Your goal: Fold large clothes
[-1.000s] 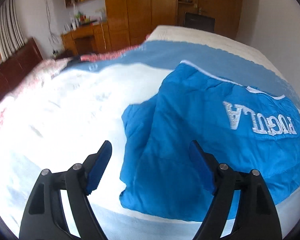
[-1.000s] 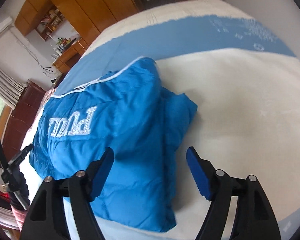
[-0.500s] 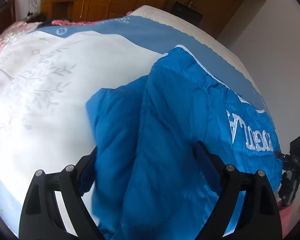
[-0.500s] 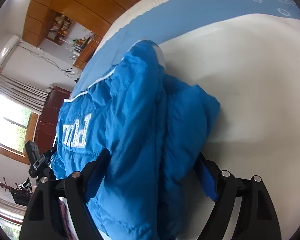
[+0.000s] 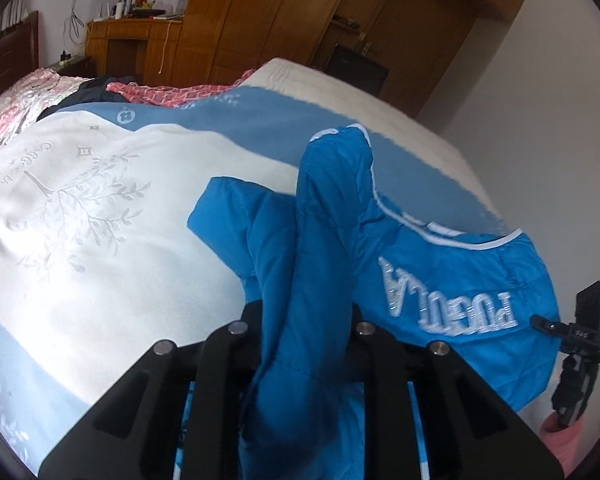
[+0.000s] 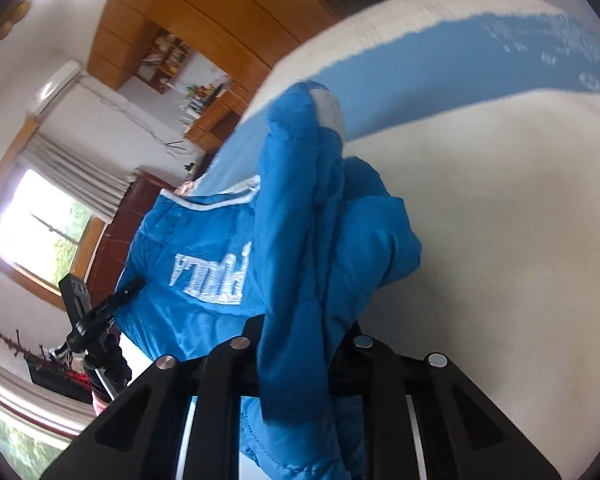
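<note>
Left gripper (image 5: 306,344): jaws had just been closing, pinched on a bunched fold of the blue padded jacket (image 5: 452,280). Right gripper (image 6: 300,344): jaws likewise just closing, clamped on the jacket's (image 6: 204,240) opposite edge. Jacket: lay on the bed (image 5: 100,240) over a white-and-blue blanket (image 6: 500,220), white embroidered lettering (image 5: 448,304) upward, gripped edges raised into ridges. Behind: wooden wardrobe (image 5: 268,20), desk (image 5: 132,44), curtained window (image 6: 44,232).

White-and-blue bedspread (image 5: 100,240) covers the bed. Wooden wardrobes (image 5: 260,20) fill the upper frame. Curtained window (image 6: 48,232) at left. Black tripod-mounted device (image 5: 580,340) at right edge.
</note>
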Action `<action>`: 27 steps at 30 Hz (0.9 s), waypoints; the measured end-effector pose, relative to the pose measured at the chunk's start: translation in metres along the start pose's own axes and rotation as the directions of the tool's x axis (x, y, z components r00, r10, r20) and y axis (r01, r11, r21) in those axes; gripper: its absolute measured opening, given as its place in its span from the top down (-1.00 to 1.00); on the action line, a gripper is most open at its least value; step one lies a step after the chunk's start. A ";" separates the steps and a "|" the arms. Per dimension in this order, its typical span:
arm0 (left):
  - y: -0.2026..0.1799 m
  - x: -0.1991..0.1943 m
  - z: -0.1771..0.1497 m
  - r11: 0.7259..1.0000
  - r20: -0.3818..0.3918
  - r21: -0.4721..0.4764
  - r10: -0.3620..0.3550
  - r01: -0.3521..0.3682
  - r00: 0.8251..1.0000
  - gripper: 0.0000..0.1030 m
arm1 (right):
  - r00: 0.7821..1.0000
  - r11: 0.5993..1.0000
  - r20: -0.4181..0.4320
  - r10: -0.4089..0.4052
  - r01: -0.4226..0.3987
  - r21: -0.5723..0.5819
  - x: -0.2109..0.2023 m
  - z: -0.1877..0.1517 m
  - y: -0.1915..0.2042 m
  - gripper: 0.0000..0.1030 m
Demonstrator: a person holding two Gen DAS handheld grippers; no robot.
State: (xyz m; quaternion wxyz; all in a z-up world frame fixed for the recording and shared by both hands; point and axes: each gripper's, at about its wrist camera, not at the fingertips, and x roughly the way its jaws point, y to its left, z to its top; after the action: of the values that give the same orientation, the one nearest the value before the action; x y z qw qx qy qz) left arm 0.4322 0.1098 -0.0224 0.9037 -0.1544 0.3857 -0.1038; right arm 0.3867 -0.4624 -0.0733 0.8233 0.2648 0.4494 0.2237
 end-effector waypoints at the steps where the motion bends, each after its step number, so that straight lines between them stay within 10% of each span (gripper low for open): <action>1: -0.003 -0.008 -0.002 1.000 0.005 0.005 -0.006 0.006 1.000 0.67 | 1.000 1.000 0.003 -0.001 0.001 -0.020 -0.009 -0.005 0.008 0.67; 13: -0.021 -0.121 -0.082 0.999 0.050 0.035 -0.044 0.042 0.998 0.67 | 0.999 0.992 -0.016 0.047 -0.049 -0.120 -0.076 -0.093 0.050 0.67; 27: 0.023 -0.059 -0.148 0.991 -0.053 0.074 0.113 -0.109 0.992 0.25 | 0.996 1.000 -0.084 -0.014 0.014 0.003 -0.021 -0.146 -0.005 0.57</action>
State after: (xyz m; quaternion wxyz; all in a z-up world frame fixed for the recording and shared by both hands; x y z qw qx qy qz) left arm 0.2856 0.1197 -0.0883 0.9017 -0.0974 0.4152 -0.0714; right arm 0.2513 -0.4446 -0.1304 0.8047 0.2533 0.4859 0.2283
